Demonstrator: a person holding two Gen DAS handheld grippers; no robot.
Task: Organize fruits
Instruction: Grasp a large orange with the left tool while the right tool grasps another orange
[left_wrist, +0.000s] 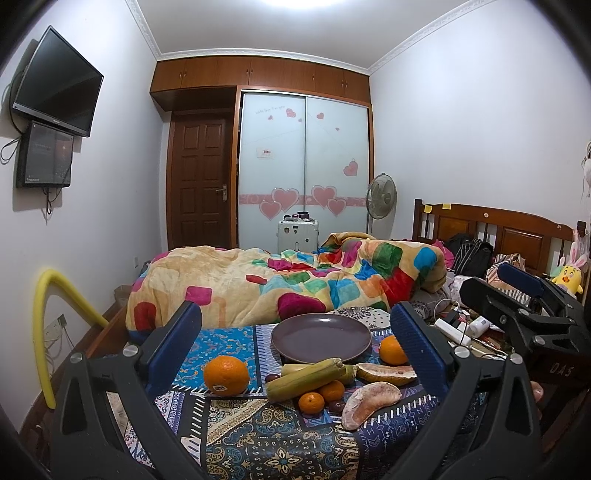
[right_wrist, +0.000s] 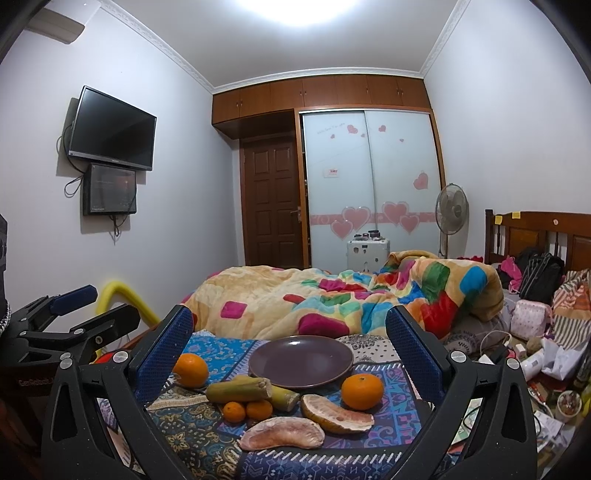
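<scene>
Nothing is sitting on the purple plate (right_wrist: 301, 360) yet; it is lying bare at the back of the patterned cloth (right_wrist: 177, 435), likely waiting as the collecting spot. Fruit is lying loose on the cloth in front of it: two cane-like stalks (right_wrist: 240, 390), two pomelo wedges (right_wrist: 282, 434), one large orange (right_wrist: 362, 386) to the right, another orange (left_wrist: 226, 374) to the left, and two small tangerines (right_wrist: 246, 410) touching each other. Both grippers are hovering near the fruit, touching nothing. The left gripper (left_wrist: 295, 350) is gaping wide and empty, and the right gripper (right_wrist: 290, 350) is likewise spread wide, gripping nothing.
</scene>
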